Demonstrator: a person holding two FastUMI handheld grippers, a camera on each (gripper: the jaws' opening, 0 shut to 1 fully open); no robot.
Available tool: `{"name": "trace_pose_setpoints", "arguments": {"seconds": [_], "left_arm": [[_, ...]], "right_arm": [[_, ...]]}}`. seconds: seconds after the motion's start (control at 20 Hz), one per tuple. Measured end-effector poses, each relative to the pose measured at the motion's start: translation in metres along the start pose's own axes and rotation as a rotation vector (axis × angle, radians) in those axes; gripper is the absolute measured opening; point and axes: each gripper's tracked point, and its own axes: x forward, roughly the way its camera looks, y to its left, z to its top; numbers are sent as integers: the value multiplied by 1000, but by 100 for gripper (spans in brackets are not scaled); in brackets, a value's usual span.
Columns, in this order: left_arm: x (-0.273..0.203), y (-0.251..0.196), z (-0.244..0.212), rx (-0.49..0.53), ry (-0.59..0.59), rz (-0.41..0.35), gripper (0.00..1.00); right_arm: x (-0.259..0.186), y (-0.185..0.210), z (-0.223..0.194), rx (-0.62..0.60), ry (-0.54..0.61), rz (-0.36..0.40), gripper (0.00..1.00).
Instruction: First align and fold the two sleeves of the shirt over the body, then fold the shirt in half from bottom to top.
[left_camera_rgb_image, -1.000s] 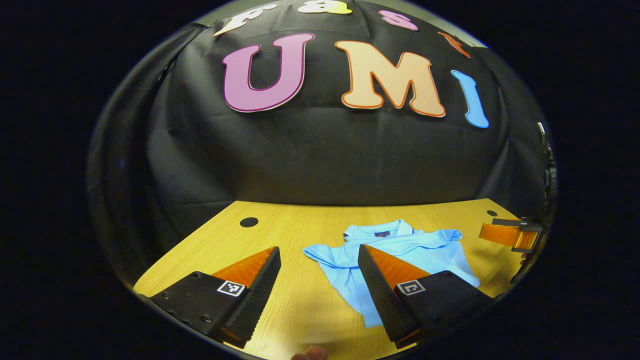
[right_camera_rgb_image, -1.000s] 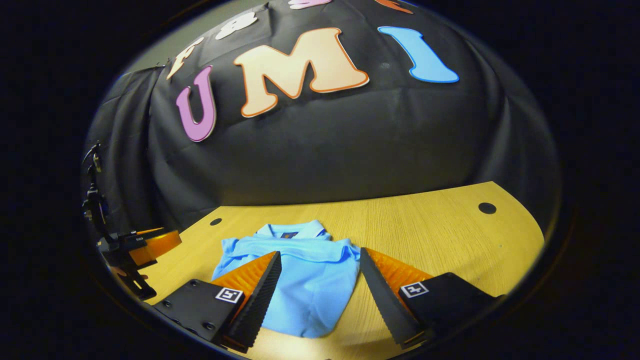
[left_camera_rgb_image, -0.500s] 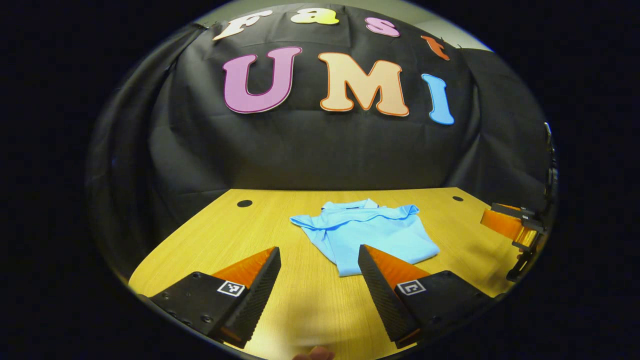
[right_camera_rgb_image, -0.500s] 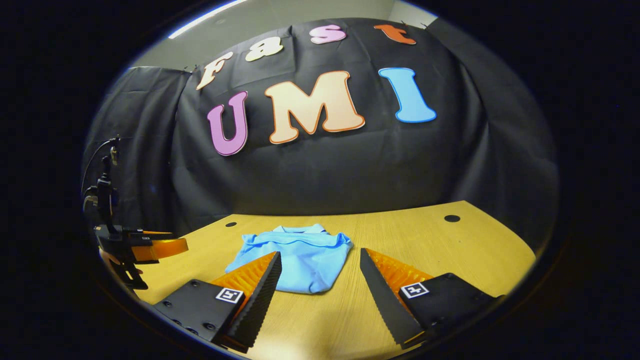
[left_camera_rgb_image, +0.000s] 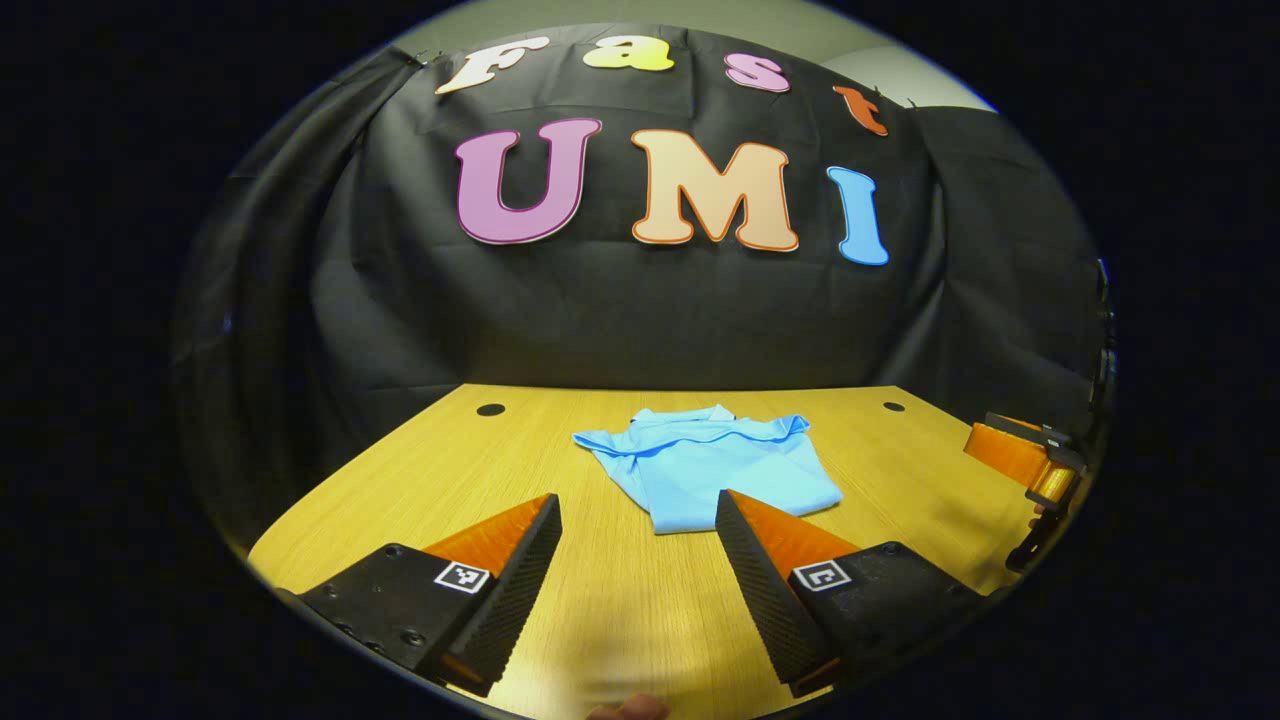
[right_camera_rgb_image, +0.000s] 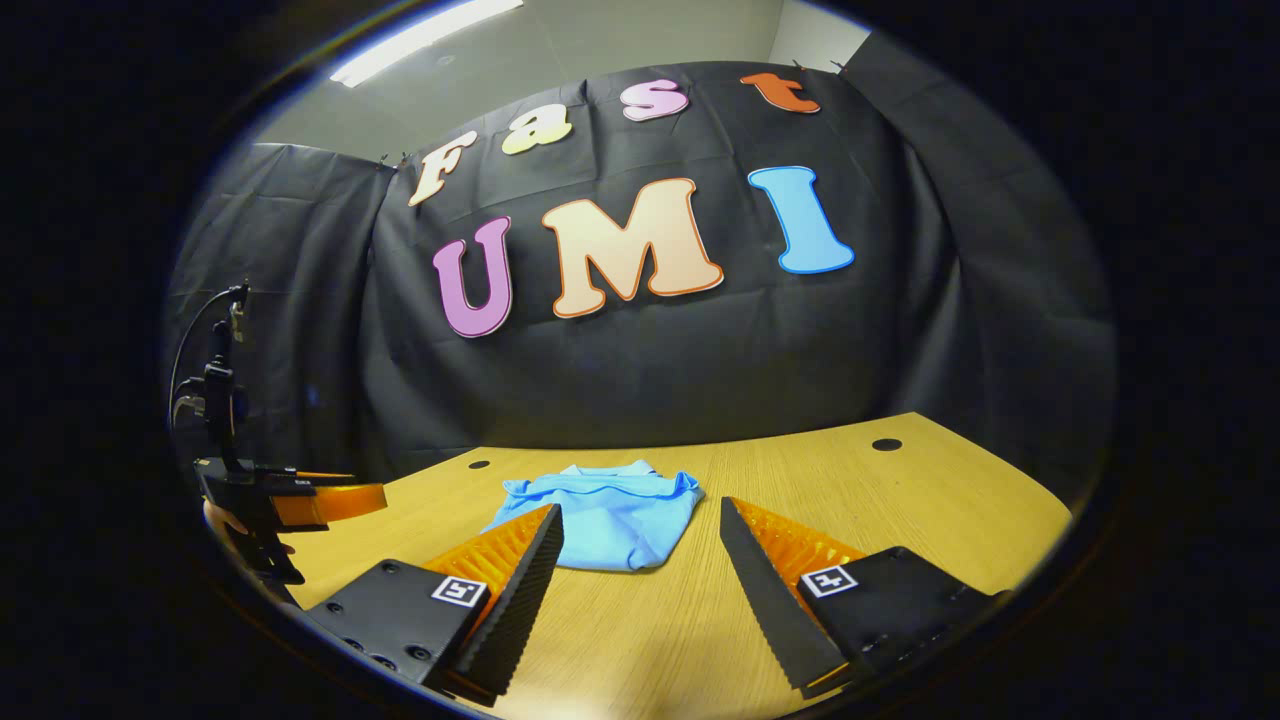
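A light blue polo shirt lies folded into a compact bundle on the wooden table, collar toward the far wall. In the left gripper view my left gripper hovers open above the table, short of the shirt's near edge, nothing between its fingers. In the right gripper view the same shirt lies just beyond my right gripper, which is open and empty too. The right gripper also appears far right in the left gripper view, and the left gripper far left in the right gripper view.
The table has small round holes near its back corners. Black cloth wall stands close behind the table's far edge. A fingertip shows at the bottom of the left gripper view.
Both grippers have pulled back and up from the shirt, which now looks smaller and farther off. The shirt stays folded on the table. Both stay open.
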Motion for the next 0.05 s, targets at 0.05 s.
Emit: {"name": "trace_pose_setpoints", "arguments": {"seconds": [0.05], "left_arm": [[0, -3, 2, 6, -8, 2, 94]], "right_arm": [[-2, -2, 0, -4, 3, 0, 98]]}}
